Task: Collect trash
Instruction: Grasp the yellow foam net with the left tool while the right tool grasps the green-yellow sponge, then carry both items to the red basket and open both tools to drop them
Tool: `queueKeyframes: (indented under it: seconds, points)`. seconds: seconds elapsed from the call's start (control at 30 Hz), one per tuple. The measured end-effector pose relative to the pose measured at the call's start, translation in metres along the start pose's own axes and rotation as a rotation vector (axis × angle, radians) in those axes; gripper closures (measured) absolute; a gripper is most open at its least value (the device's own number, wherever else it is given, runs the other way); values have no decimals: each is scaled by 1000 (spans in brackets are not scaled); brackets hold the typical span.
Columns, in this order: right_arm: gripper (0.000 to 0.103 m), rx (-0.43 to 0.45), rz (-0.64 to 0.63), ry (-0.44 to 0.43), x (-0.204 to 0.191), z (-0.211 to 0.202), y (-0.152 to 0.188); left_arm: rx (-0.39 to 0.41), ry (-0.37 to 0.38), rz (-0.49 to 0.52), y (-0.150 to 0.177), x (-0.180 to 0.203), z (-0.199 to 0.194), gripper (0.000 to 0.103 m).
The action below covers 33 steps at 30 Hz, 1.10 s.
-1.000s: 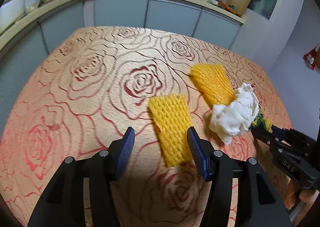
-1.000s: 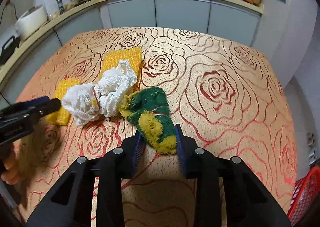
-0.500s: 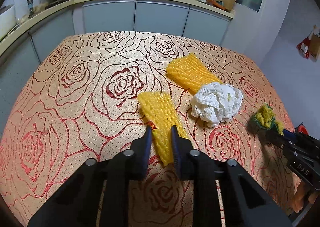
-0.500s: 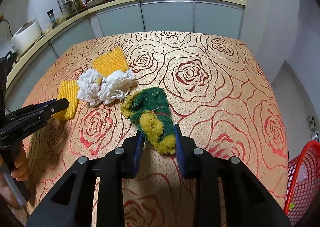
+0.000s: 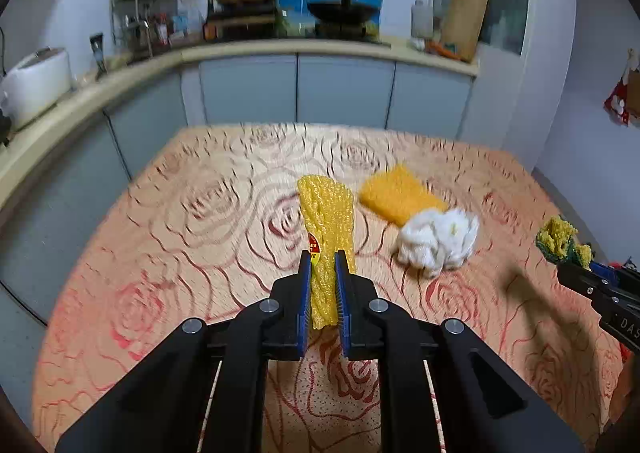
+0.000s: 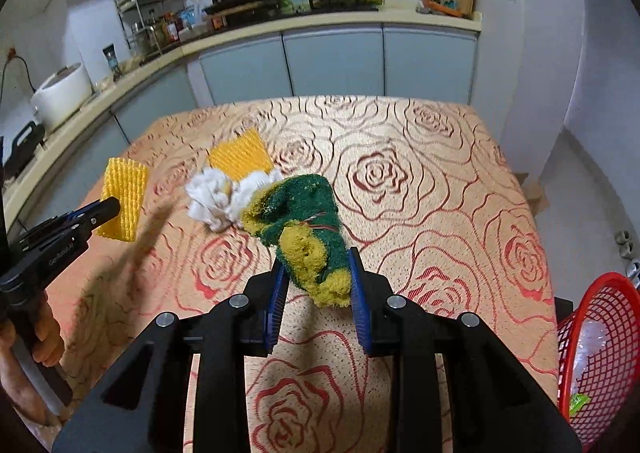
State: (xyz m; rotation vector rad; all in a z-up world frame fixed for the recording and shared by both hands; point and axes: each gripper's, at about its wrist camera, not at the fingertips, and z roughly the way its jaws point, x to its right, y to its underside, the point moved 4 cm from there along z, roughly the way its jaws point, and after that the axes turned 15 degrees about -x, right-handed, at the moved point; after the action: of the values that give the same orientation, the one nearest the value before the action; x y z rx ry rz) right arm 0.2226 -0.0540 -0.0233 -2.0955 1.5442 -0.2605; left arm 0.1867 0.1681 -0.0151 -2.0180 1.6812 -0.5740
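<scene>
My left gripper (image 5: 322, 262) is shut on a yellow foam net sleeve (image 5: 328, 221), which stands lifted off the rose-patterned tablecloth (image 5: 200, 213); from the right wrist view the same yellow foam net sleeve (image 6: 122, 197) hangs in the left gripper (image 6: 105, 210). My right gripper (image 6: 316, 271) is shut on a green and yellow scrub sponge (image 6: 304, 221), raised above the table. A second yellow foam net sleeve (image 5: 400, 193) and a crumpled white cloth (image 5: 438, 237) lie on the table between the two grippers.
A red mesh basket (image 6: 592, 353) with some trash inside stands past the table's right edge. Grey cabinets and a counter (image 5: 280, 49) with a rice cooker (image 5: 34, 85) and cookware run behind the table. A hand (image 6: 36, 337) holds the left gripper's handle.
The left jaws closed on the near yellow sleeve and lifted it upright off the table. The right gripper rose and drew back with the sponge; the basket came into view.
</scene>
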Motion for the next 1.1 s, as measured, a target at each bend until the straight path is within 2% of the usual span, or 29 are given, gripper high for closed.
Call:
queueKeyframes:
  seconds: [0.23,0.47,0.7,1.1]
  points:
    - [74,88,14,2,0,-40,-2,127,-10,2,-9,4,-47,92]
    - [74,158,43,18,12,-74,3,200,1,24,-15,23,-76,92]
    - [74,214,95,46,37,-104,14,229,29,69,-19,49,-88,92]
    - [74,266,185,124,84,-137,37,275,116,185,-20,121,-104,92]
